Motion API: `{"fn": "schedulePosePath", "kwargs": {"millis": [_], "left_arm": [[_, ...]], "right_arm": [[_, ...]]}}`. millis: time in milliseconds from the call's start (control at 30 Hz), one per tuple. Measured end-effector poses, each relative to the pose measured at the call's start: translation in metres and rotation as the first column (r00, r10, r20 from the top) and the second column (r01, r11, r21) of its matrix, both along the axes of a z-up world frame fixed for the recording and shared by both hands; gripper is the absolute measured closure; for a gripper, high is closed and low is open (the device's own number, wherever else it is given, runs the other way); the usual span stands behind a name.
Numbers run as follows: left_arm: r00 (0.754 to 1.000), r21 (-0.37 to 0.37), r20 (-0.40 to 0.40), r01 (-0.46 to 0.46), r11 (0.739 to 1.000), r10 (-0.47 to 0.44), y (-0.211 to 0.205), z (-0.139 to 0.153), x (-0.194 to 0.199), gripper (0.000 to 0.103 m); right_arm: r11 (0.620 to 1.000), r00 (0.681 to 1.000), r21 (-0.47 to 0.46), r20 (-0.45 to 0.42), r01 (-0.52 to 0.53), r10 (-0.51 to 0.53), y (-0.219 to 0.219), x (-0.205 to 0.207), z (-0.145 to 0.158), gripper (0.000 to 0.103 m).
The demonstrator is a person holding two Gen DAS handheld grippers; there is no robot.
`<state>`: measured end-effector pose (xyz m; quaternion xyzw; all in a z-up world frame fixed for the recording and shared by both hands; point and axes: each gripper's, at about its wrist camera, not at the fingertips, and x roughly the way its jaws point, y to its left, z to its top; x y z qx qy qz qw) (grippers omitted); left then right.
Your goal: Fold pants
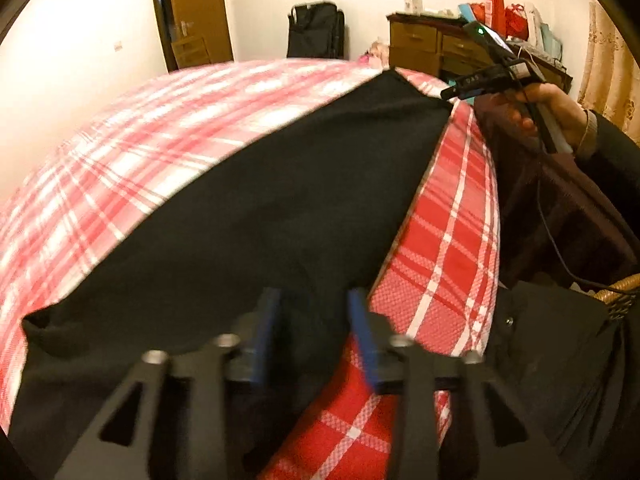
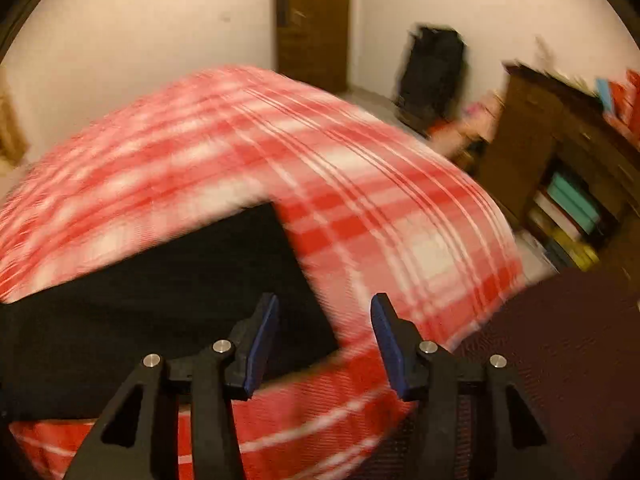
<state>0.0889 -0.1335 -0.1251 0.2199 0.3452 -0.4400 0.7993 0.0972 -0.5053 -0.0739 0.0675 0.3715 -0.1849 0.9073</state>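
Note:
Black pants [image 1: 256, 216] lie spread flat on a red and white plaid bed cover [image 1: 132, 128]. My left gripper [image 1: 316, 300] is open, its blue pads on either side of the near edge of the pants, with cloth between them. My right gripper [image 1: 450, 94] shows in the left wrist view at the far corner of the pants, held by a hand. In the right wrist view the right gripper [image 2: 325, 304] is open and empty, just above the corner of the pants [image 2: 160, 300] and the bed cover [image 2: 360, 208]. That view is blurred.
A wooden dresser [image 1: 424, 44] with red bags and boxes stands beyond the bed. A black bag [image 1: 316, 30] leans on the far wall beside a brown door [image 1: 192, 12]. A dark maroon cloth [image 2: 560, 340] hangs at the bed's right side. A bookshelf [image 2: 568, 216] stands on the right.

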Motion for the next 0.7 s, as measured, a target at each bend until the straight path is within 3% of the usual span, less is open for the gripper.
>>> {"fn": "schedulePosePath", "kwargs": {"millis": [133,200,300,400,600,700], "left_arm": [[0.999,-0.056,0.034,-0.025,0.998,0.027,0.02,0.015,-0.009,0.042],[0.998,-0.053,0.03,-0.049,0.997,0.05,0.028,0.013,-0.006,0.039],[0.993,0.008,0.019,-0.115,0.993,0.115,0.037,-0.001,0.002,0.039],[0.985,0.053,-0.022,-0.172,0.984,0.173,0.043,-0.016,0.013,0.039],[0.973,0.045,-0.051,-0.224,0.974,0.226,0.049,-0.023,0.02,0.029],[0.969,0.035,-0.061,-0.238,0.971,0.24,0.05,-0.024,0.023,0.026]], "right_arm": [[0.967,0.97,0.072,0.02,-0.244,0.243,0.046,0.023,0.002,0.052],[0.948,0.95,0.065,-0.007,-0.311,0.312,0.063,0.038,-0.009,0.052],[0.947,0.945,0.078,-0.079,-0.313,0.319,0.074,0.062,-0.035,0.052],[0.965,0.959,0.133,-0.142,-0.226,0.244,0.063,0.078,-0.061,0.052],[0.978,0.96,0.038,-0.188,-0.204,0.208,0.083,0.073,-0.048,0.052],[0.955,0.943,0.015,-0.155,-0.295,0.294,0.122,0.068,-0.037,0.052]]}}
